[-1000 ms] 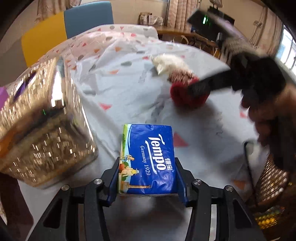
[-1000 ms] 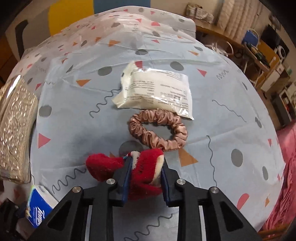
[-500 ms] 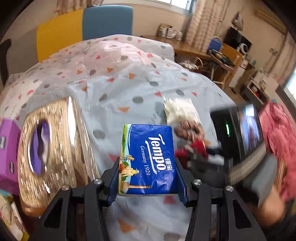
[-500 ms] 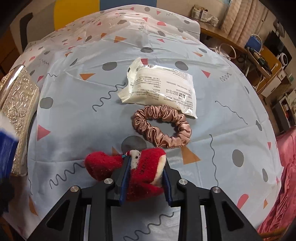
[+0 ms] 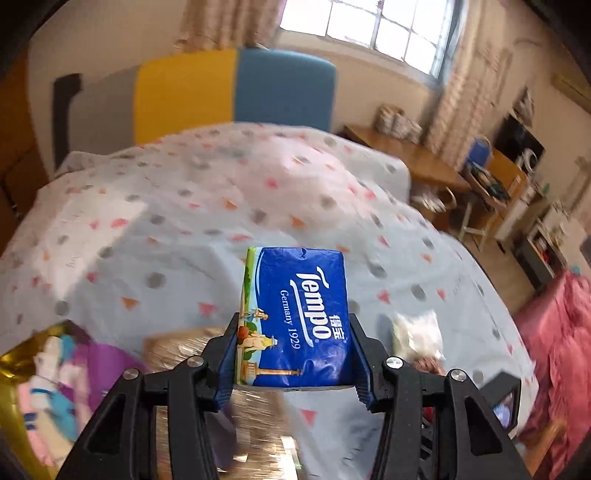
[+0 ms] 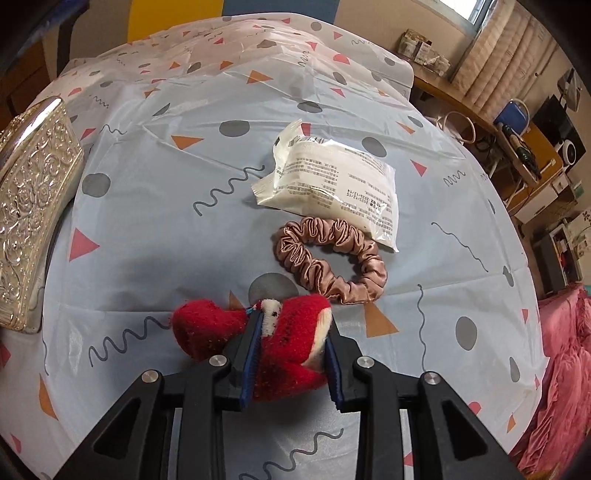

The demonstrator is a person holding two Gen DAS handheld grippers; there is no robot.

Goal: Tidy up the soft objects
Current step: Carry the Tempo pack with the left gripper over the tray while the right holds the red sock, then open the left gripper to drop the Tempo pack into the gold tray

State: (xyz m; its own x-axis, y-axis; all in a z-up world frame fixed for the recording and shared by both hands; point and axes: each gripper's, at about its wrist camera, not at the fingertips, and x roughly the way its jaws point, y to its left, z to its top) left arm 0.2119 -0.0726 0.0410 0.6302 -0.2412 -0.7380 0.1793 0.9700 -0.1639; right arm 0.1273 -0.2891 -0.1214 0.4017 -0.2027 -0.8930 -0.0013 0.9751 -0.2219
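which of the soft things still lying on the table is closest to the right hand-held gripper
The pink satin scrunchie; it lies just beyond the red plush toy held there, while the white packet sits farther back.

Daylight floods the left wrist view from a window [image 5: 373, 27] at the top, which is blown out to near white. Motion blur smears most of that picture: the patterned cloth [image 5: 177, 221] on the worktop, the gold box [image 5: 207, 354] and the far furniture are all soft, while the blue tissue pack [image 5: 295, 317] held in the left claw [image 5: 293, 363] stays crisp (it rides with the camera). The right wrist view is sharp and evenly lit, with glare on the embossed metallic box [image 6: 29, 206] and the white plastic packet [image 6: 332, 181]. A soft shadow lies beneath the pink scrunchie [image 6: 328, 258]. Both pictures bow strongly outward and darken to black at the corners.
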